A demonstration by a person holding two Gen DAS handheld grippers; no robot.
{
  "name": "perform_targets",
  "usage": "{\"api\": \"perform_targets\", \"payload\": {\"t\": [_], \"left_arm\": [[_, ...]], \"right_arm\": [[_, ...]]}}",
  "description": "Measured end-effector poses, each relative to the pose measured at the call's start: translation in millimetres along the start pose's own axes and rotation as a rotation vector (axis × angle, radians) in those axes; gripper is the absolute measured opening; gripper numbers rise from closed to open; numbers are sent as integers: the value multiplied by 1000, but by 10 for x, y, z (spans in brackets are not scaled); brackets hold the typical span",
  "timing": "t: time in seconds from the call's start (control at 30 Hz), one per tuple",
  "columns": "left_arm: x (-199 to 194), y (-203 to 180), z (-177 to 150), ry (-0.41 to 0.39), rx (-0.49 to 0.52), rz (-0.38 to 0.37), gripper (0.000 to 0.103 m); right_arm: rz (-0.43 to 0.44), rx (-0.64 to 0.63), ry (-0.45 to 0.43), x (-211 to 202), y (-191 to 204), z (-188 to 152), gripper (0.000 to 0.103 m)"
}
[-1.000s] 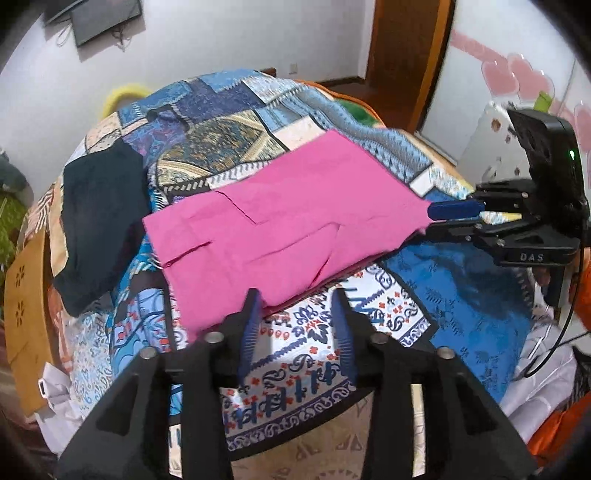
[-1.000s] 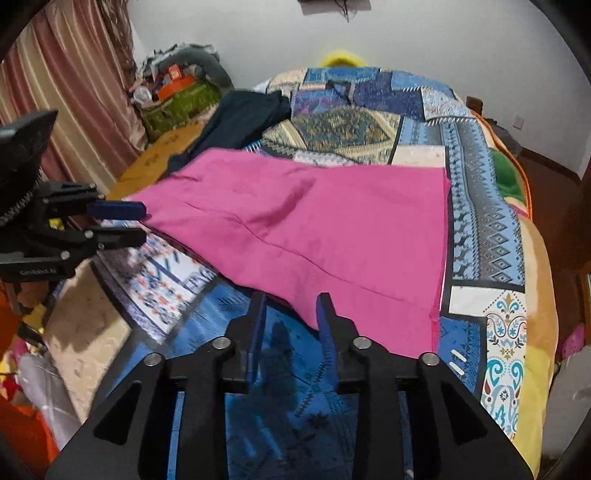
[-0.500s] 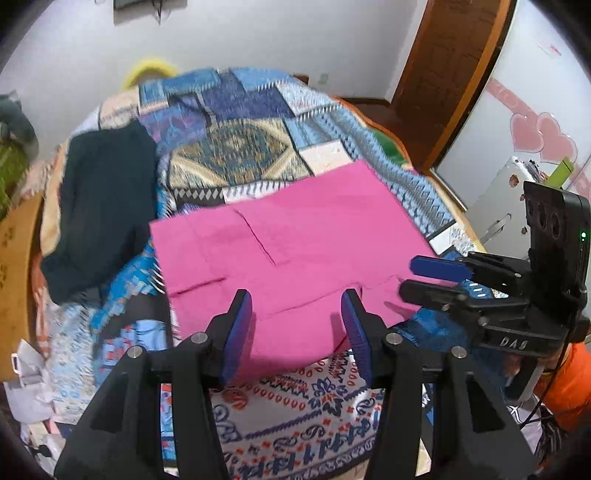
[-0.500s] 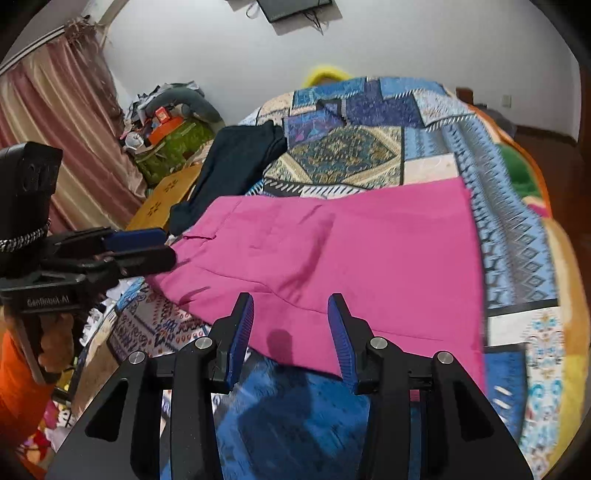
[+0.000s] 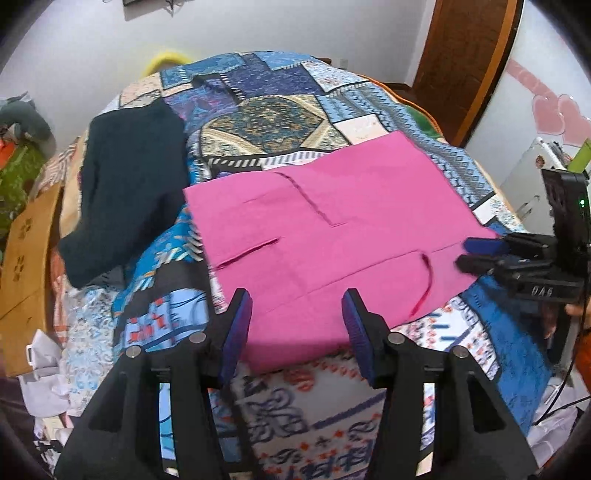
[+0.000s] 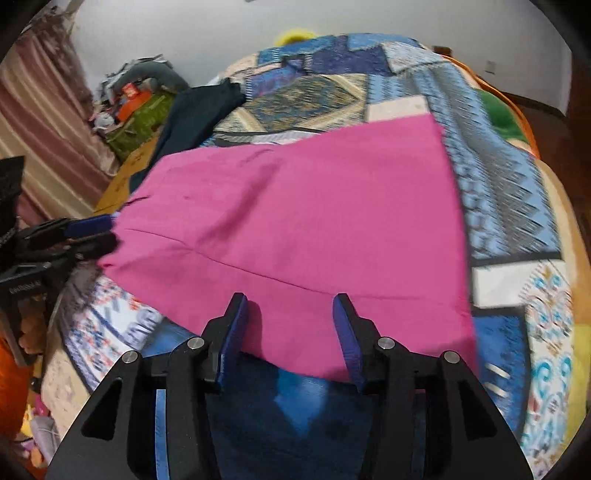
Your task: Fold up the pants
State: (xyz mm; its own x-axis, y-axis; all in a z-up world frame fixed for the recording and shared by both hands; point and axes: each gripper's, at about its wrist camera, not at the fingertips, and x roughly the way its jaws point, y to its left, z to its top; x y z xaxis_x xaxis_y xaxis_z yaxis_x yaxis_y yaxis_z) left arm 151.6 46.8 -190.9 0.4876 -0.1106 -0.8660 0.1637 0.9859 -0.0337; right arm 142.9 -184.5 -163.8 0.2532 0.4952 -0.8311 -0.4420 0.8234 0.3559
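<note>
Two grippers, left (image 5: 296, 317) and right (image 6: 287, 321), hang with jaws opening and empty over the near hem of the pants (image 5: 332, 236), spread on the bed (image 5: 280, 122); light, limp cloth, best pinched at that edge.

Walls (image 5: 295, 26): we see plain white plaster behind the bed.
Bed (image 5: 280, 114): covered by a patchwork quilt of blue, teal and cream (it fills most of both views).
Door (image 5: 469, 62): we make out dark brown wood, far right of the left view.
Panel (image 5: 546, 110): white, with pink heart shapes, beside the door.
Curtain (image 6: 40, 122): we note striped pink-brown folds at the left of the right view.
Clutter (image 6: 136, 99): piled against the wall by the curtain; too blurred for us to sort.
Floor (image 6: 535, 103): brown, past the bed.
Light: soft and even.
</note>
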Motion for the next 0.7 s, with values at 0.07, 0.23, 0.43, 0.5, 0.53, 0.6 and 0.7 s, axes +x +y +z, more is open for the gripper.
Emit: {"api": "perform_targets", "payload": {"t": [0.07, 0.23, 0.43, 0.5, 0.53, 0.6, 0.7], "left_arm": [[-11, 54, -40, 4, -17, -6, 60], [-35, 198, -103, 10, -92, -70, 64], [-128, 227, -153, 4, -98, -79, 64], [-170, 242, -173, 11, -92, -72, 64], [-194, 257, -180, 11, -90, -52, 64], [-235, 305, -194, 10, -92, -29, 64], [-294, 428, -163, -4, -117, -18, 64]], "right_arm": [[-17, 20, 3, -43, -108, -51, 44], [-77, 21, -8, -192, -256, -150, 44], [-98, 47, -15, -324, -402, -220, 44], [-94, 56, -15, -333, -416, -211, 44], [-94, 55, -12, -348, -414, -216, 44], [-98, 52, -6, -372, -400, -206, 44], [-119, 31, -14, -432, -372, -150, 44]]}}
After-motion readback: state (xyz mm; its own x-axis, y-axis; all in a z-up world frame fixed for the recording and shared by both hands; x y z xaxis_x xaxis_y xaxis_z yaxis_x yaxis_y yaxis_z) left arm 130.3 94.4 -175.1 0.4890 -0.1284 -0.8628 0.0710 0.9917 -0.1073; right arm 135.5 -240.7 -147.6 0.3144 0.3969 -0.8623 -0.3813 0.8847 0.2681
